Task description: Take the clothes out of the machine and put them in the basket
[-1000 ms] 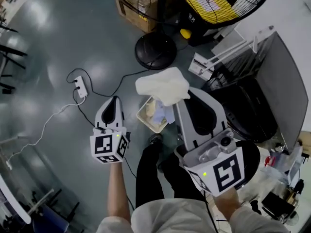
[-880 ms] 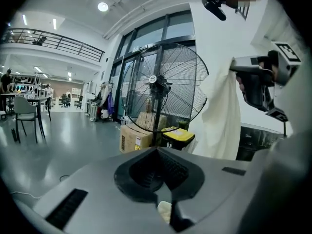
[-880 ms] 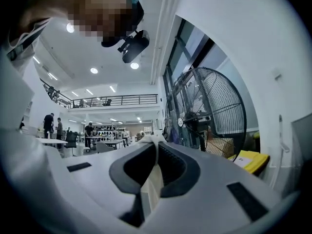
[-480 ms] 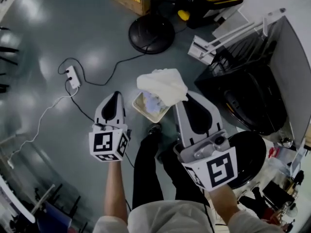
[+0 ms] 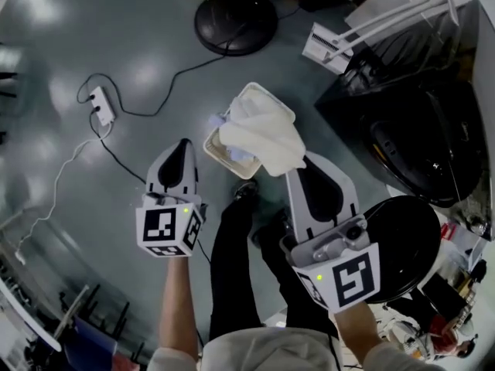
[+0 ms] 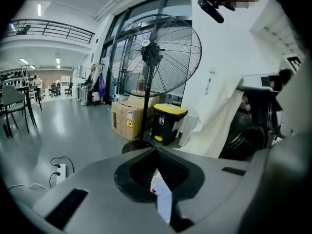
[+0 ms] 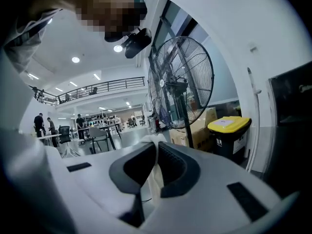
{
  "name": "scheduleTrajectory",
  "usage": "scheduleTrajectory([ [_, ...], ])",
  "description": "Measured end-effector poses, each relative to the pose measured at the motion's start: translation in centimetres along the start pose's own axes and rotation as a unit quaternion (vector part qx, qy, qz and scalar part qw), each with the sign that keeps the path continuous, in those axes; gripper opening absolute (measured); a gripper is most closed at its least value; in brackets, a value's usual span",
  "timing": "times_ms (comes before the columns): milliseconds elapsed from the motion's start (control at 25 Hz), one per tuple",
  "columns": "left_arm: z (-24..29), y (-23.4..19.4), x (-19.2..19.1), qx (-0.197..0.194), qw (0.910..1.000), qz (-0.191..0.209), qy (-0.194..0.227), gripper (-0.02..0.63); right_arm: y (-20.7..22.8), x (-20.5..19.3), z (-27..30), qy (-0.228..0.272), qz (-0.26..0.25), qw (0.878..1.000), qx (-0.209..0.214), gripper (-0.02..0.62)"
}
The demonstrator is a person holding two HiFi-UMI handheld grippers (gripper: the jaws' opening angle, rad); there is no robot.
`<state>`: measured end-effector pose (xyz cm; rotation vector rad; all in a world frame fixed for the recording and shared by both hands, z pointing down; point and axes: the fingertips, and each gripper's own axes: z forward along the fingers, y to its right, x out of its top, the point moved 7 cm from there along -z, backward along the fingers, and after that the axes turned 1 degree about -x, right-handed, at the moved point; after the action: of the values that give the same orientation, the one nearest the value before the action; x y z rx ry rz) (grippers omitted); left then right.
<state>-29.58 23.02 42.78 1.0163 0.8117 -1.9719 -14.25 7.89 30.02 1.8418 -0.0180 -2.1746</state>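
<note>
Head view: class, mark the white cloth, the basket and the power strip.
white cloth (image 5: 263,134), head view, middle of the bunched fabric.
basket (image 5: 271,99), head view, far rim.
power strip (image 5: 100,105), head view, middle of its body.

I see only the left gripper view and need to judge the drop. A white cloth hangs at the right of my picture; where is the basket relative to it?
Observer: The head view shows the cream rectangular basket standing on the grey floor. The white cloth hangs over it and hides part of it from above.
Operator: What holds the cloth?
Observer: The right gripper. Its own view shows its jaws shut on a fold of the cloth.
Operator: Is the basket empty?
Observer: No, pale clothes lie inside it.
</note>
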Motion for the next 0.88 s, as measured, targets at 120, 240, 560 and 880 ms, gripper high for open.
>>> scheduleTrajectory([
  [120, 0.6, 0.9, -1.0, -0.004, 1.0, -0.003, -0.005, 0.018, 1.2, -1.0, -0.7, -0.007, 0.004, 1.0, -0.013, 0.035],
  [240, 0.8, 2.1, -1.9, -0.008, 0.9999, -0.006, -0.009, 0.018, 2.1, -2.1, -1.4, -0.016, 0.007, 1.0, -0.014, 0.035],
  [560, 1.9, 2.9, -5.1, -0.014, 0.9997, -0.003, -0.018, 0.018, 4.7, -11.3, 0.6, -0.068, 0.016, 0.997, -0.03, 0.035],
  [880, 3.9, 1.0, -9.7, -0.015, 0.999, 0.0, -0.042, 0.018, 6.8, -21.3, 5.5, -0.125, 0.023, 0.991, -0.029, 0.035],
])
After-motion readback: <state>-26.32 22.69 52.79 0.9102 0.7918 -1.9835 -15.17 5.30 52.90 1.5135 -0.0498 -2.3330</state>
